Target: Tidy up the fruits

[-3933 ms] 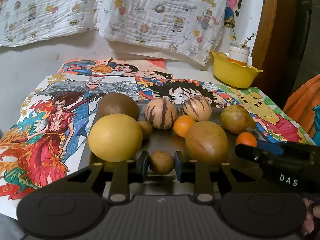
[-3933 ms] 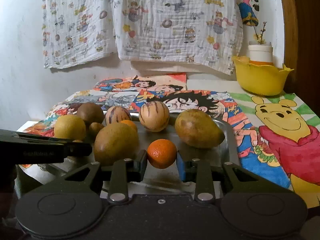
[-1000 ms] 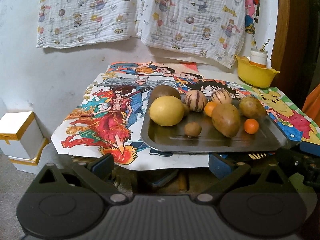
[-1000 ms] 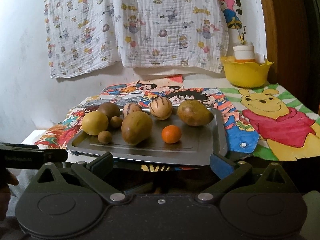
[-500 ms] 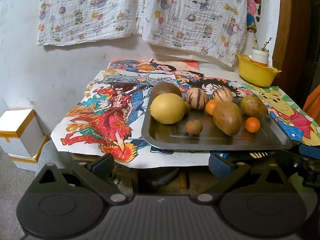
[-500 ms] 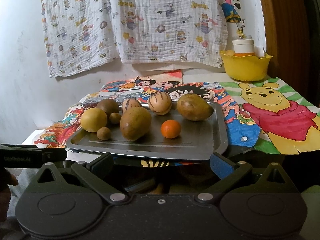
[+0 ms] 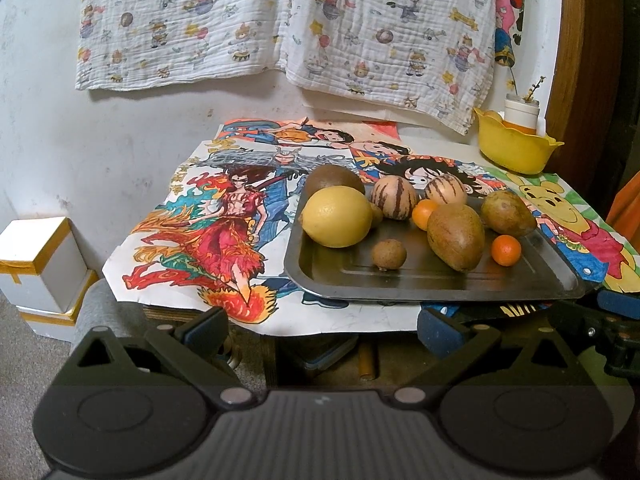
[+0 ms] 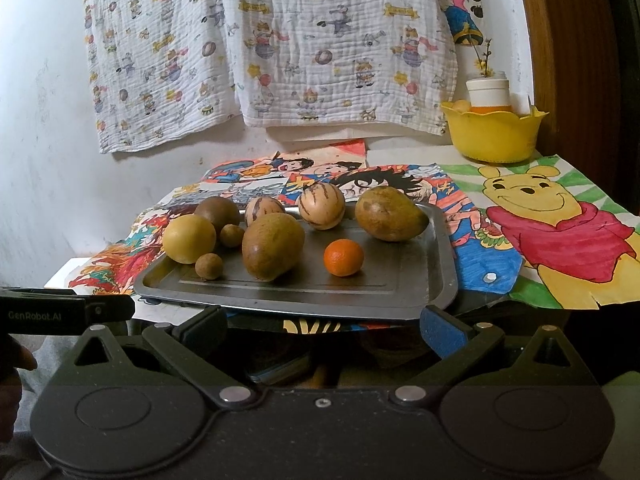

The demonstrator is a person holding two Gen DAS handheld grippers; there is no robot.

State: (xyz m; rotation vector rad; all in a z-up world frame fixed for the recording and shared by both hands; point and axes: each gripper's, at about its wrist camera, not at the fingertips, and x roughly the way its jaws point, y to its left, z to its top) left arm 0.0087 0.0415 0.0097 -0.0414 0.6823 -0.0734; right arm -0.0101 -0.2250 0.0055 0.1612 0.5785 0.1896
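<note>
Both grippers sit low in front of the table's near edge, level, pointing at the tray. Left gripper (image 7: 322, 330): jaws spread wide, nothing between them, blue-padded fingertips (image 7: 438, 330) below the tray's front rim. Right gripper (image 8: 322, 326): likewise wide apart and empty, centred on the tray; its dark body also pokes into the left wrist view at the lower right, and the left gripper's black bar crosses the right view's lower left edge. Metal tray (image 8: 408, 300): shallow, rectangular, rounded corners, dull grey sheen, overhanging the table front slightly. All fruit lies on it. Large yellow citrus (image 7: 337, 216), smooth and round, at the left; a dark brown round fruit (image 7: 334, 178) behind it, touching or nearly so. Two striped melon-like fruits (image 8: 321, 206), pale tan with dark lengthwise streaks, along the back. Big brown oval fruit (image 8: 273, 246) mid-tray, matte, rough-skinned. Greenish-brown mango-shaped fruit (image 8: 389, 213) at back right. Small glossy tangerine (image 8: 343, 257) alone toward the front right; a second orange one (image 7: 425, 213) tucked behind the oval fruit. Small brown round fruit (image 8: 209, 266) at front left, another (image 8: 231, 235) just behind it. Colourful cartoon drawings (image 7: 216, 232) on paper cover the table. Yellow scalloped plastic bowl (image 8: 494, 136) at far right corner. Crinkled printed cloth (image 8: 280, 40) hangs on the wall.
</note>
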